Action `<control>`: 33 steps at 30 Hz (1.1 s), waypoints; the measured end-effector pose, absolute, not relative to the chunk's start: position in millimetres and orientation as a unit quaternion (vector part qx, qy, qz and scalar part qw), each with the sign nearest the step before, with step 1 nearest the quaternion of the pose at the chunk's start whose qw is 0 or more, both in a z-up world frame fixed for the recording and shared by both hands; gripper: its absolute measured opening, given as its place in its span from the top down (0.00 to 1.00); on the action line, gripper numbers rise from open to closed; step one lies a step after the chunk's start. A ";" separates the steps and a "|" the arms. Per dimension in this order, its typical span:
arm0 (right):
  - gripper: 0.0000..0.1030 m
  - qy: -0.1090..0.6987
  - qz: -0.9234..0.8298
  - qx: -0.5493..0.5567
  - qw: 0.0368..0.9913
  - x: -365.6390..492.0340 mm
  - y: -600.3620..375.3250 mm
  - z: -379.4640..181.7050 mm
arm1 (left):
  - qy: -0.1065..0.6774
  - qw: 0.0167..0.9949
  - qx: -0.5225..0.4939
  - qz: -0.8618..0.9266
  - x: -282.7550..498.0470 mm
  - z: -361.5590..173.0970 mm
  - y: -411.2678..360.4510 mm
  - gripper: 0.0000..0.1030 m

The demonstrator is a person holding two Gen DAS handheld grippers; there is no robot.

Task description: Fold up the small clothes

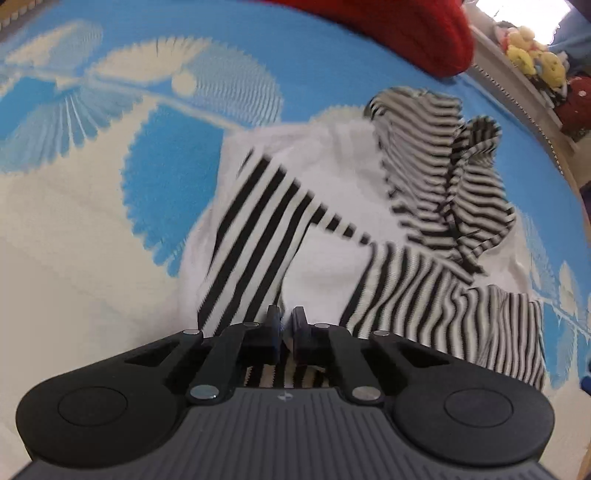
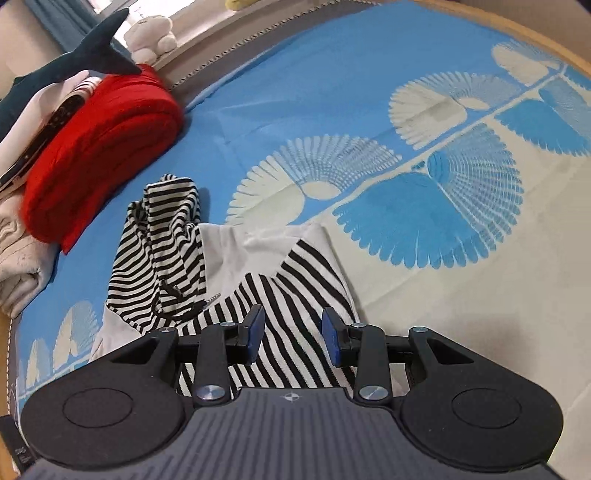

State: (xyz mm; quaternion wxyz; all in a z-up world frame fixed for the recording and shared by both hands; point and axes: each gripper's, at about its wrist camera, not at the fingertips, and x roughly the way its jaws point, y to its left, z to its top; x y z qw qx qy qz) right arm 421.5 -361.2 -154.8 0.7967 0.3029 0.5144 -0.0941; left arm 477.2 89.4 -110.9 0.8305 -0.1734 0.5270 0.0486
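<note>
Your left gripper (image 1: 286, 325) has its jaws pinching the hoodie (image 1: 332, 206) hem at lower centre. Your right gripper (image 2: 292, 332) hovers over the striped cloth, jaws spread. The hoodie lies on the bed (image 2: 369, 74), red blanket (image 2: 99, 147) upper left.

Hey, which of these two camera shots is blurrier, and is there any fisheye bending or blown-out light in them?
Left wrist view: motion blur smears the striped garment and the blue patterned bedspread; the left gripper itself stays sharp, and a window at top right is blown out. Right wrist view: much crisper, though the fisheye bows the bed edge into a curve; the right gripper is sharp.
</note>
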 end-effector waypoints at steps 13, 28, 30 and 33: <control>0.64 0.590 -0.131 0.380 0.700 392.9 -329.4 -218.1 | 0.533 0.819 -0.192 0.091 433.7 -70.4 120.5 0.93; 0.64 0.623 -0.168 0.350 0.679 387.7 -333.5 -239.7 | 0.593 0.782 -0.173 0.087 447.4 -131.6 118.8 0.86; 0.63 0.621 -0.173 0.355 0.677 387.1 -334.1 -237.3 | 0.573 0.799 -0.168 0.076 449.4 -115.4 115.5 0.86; 0.60 0.597 -0.141 0.324 0.720 393.3 -321.1 -217.0 | 0.548 0.824 -0.133 0.061 451.6 -103.5 104.0 0.80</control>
